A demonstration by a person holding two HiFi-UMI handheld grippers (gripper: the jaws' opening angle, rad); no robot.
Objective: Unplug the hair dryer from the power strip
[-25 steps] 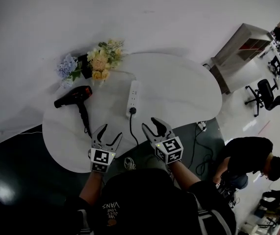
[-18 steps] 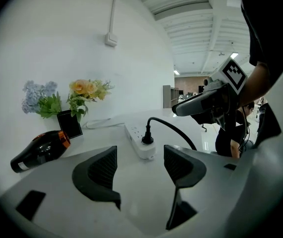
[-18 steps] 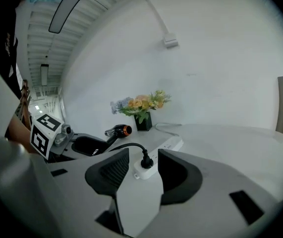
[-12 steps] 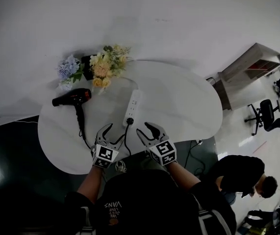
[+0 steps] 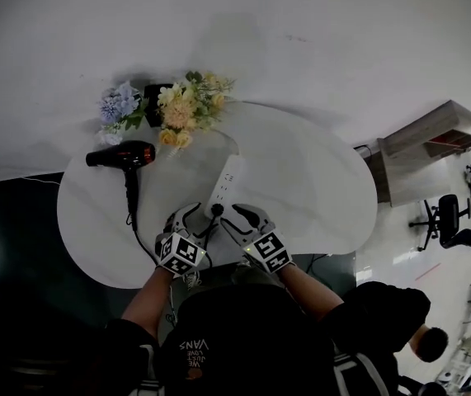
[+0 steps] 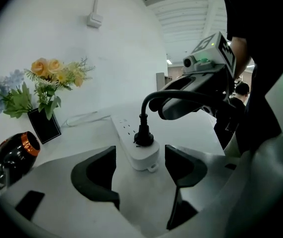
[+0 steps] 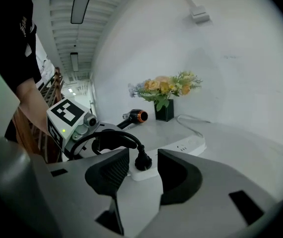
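White power strip (image 5: 228, 178) lies on the bench (image 5: 309, 180), with the black plug (image 5: 216, 210) seated in its near end. We hold the left tool (image 6: 140, 168) with jaws apart, the strip's end just ahead between them. Our right tool (image 7: 143, 171) is spread too, its jaws flanking the plug without touching. Our hair dryer (image 5: 124, 155) lies at the left, near the flowers (image 5: 181, 107).
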